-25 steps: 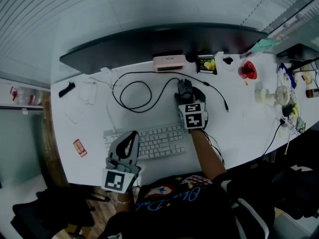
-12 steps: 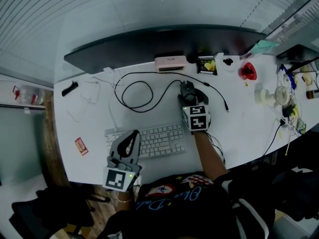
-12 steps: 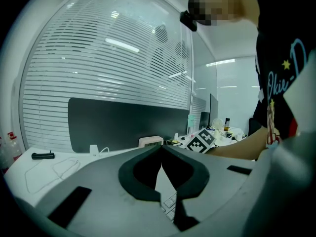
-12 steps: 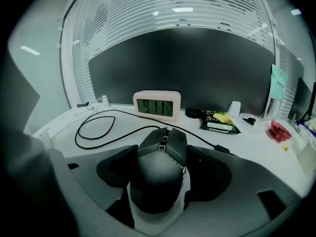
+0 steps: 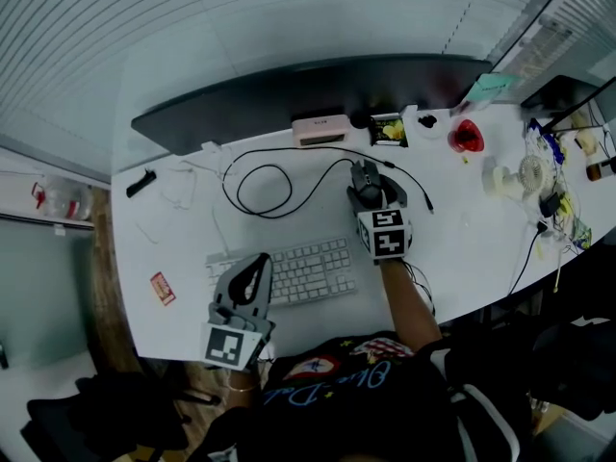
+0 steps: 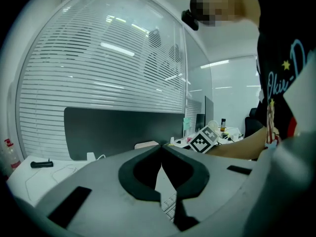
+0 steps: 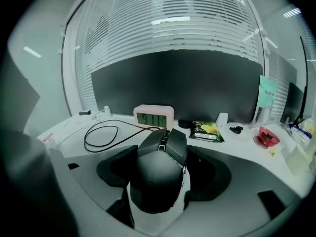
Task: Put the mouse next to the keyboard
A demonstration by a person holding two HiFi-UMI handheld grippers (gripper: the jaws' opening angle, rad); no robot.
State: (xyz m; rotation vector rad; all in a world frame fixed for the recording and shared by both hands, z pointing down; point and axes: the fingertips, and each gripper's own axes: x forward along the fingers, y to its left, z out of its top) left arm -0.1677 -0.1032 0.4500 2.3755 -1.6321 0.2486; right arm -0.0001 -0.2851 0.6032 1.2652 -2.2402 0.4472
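Observation:
A dark wired mouse (image 5: 364,175) sits on the white desk (image 5: 462,229), up and to the right of the white keyboard (image 5: 289,270). My right gripper (image 5: 370,195) is shut on the mouse; in the right gripper view the mouse (image 7: 160,174) fills the gap between both pads. Its cable (image 5: 260,191) loops off to the left. My left gripper (image 5: 258,262) hovers over the keyboard's left end, jaws shut and holding nothing. In the left gripper view its tips (image 6: 161,147) meet, with keyboard keys (image 6: 171,209) showing below them.
A dark monitor (image 5: 308,94) spans the back of the desk, with a pink clock (image 5: 321,129) and a snack packet (image 5: 389,128) before it. A red dish (image 5: 468,137), a small fan (image 5: 531,173) and cables crowd the right end. A small red packet (image 5: 162,287) lies left.
My right gripper and the mouse have shifted slightly right and toward me, away from the clock. The left gripper has stayed over the keyboard's left end.

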